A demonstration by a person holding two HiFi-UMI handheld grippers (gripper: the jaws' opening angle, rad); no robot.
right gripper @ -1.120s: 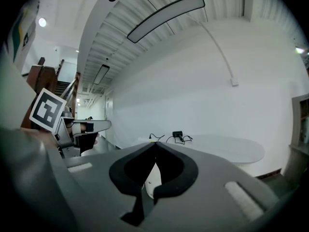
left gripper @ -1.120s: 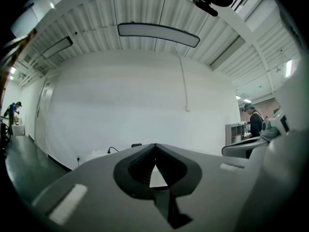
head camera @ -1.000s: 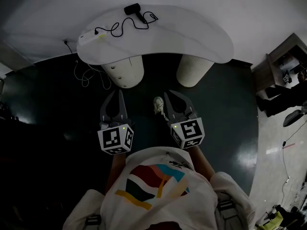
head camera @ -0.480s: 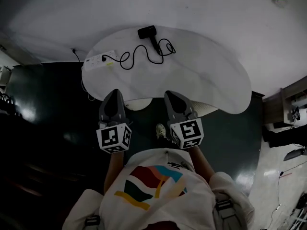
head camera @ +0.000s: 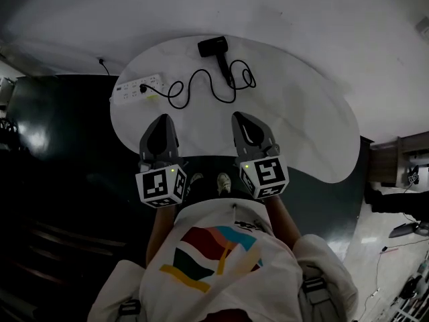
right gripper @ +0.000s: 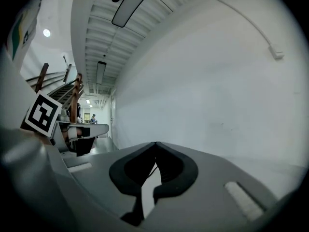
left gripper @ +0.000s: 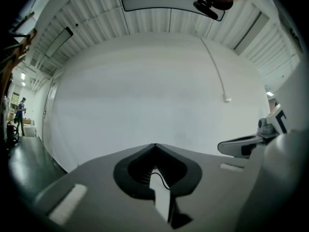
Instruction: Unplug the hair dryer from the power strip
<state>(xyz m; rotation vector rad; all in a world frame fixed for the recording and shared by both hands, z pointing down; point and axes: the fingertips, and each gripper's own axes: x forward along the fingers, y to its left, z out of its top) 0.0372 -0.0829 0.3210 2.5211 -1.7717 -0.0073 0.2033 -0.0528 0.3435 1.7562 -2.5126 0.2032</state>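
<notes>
In the head view a black hair dryer (head camera: 216,49) lies at the far side of a white curved table (head camera: 301,119). Its black cord (head camera: 201,86) snakes left to a white power strip (head camera: 139,89) at the table's left end, where the plug sits in a socket. My left gripper (head camera: 161,125) and right gripper (head camera: 247,121) hover over the table's near edge, both shut and empty, well short of the dryer and strip. In the left gripper view the gripper's (left gripper: 153,149) jaw tips meet; the right gripper view shows its gripper (right gripper: 155,146) likewise closed.
The table stands against a white wall (head camera: 281,12) on a dark glossy floor (head camera: 60,180). A second cable (head camera: 102,64) runs from the strip down off the table's left end. Furniture (head camera: 402,163) stands at the far right. My own feet (head camera: 223,182) show below the table edge.
The table, dryer and strip have drawn closer and lower in the head view as I moved forward. Both grippers now reach over the table's near edge instead of the floor, still shut.
</notes>
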